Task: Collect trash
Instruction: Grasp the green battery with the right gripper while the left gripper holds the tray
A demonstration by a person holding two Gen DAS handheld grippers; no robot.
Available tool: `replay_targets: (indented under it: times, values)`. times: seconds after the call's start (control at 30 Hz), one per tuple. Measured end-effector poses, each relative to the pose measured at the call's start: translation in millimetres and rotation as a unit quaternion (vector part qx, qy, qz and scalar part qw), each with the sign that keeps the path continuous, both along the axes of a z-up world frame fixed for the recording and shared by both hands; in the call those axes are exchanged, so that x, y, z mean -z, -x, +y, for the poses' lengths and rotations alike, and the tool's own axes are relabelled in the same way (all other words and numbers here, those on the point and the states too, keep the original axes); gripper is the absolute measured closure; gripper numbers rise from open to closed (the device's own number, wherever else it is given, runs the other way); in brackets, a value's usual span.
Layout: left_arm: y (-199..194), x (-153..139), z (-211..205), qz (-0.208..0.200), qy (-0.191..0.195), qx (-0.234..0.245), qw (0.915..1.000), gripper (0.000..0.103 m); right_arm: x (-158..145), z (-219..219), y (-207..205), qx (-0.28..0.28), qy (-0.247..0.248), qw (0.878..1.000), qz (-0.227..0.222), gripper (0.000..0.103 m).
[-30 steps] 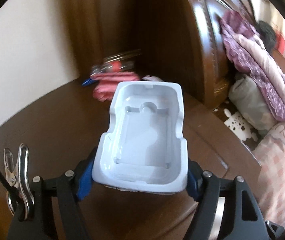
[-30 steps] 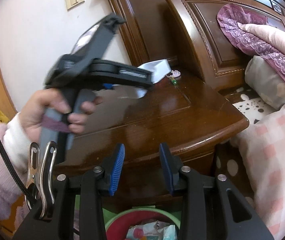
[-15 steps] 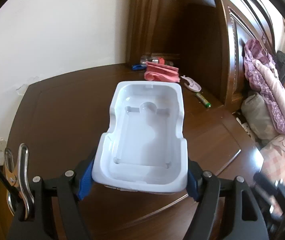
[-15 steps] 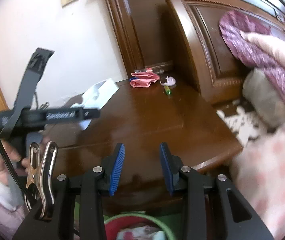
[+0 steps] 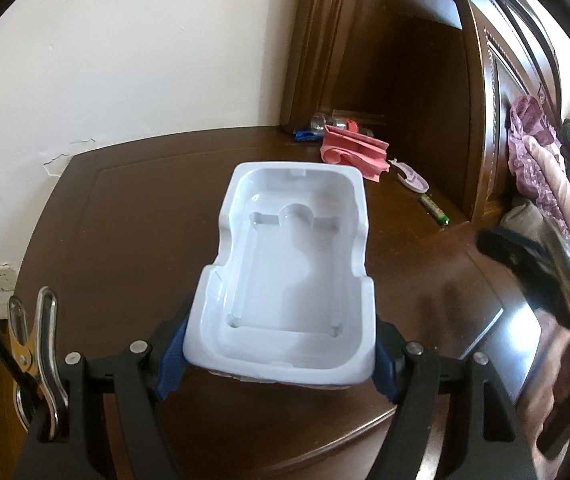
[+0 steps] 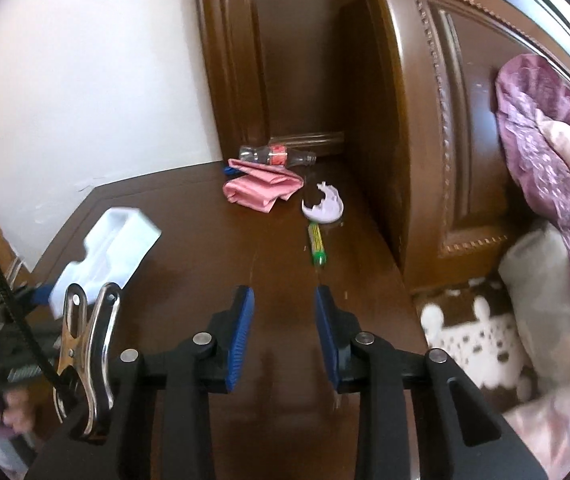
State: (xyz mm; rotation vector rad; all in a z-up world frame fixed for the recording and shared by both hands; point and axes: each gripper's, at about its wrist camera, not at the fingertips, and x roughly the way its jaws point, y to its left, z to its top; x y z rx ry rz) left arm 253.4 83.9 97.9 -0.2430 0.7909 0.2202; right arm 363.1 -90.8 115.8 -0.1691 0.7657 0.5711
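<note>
One white plastic tray [image 5: 293, 264] between left tongs [image 5: 281, 354].

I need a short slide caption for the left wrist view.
Left hand-held gripper clamps a white plastic tray above the wooden nightstand.

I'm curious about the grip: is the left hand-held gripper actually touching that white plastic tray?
Touching. The left wrist view shows the left hand-held gripper with blue pads pressed against both sides of the white plastic tray.

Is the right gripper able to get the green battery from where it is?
Probably yes. The right gripper is empty, its jaws just narrowed yet still apart, and the green battery lies straight ahead on bare table, nothing between them.
</note>
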Motion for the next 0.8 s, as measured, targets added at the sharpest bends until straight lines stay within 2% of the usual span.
replay_targets:
  times: [0.4, 0.57, 0.8]
  values:
    - [1.1, 1.6, 2.1, -0.006, 0.015, 0.007, 0.9998, 0.025, 16.3, 34.5, -58.3, 0.016, 0.056, 0.998, 0.020, 0.076]
    - [1.6, 1.3, 1.5, -0.009, 0.019, 0.012, 0.9997, 0.025, 27.4, 38.6, -70.7, 0.024, 0.079, 0.996, 0.026, 0.076]
    - [2.1, 1.3, 0.7, -0.011, 0.021, 0.016, 0.9996, 0.025, 31.6, 41.0, -76.4, 0.025, 0.088, 0.995, 0.033, 0.076]
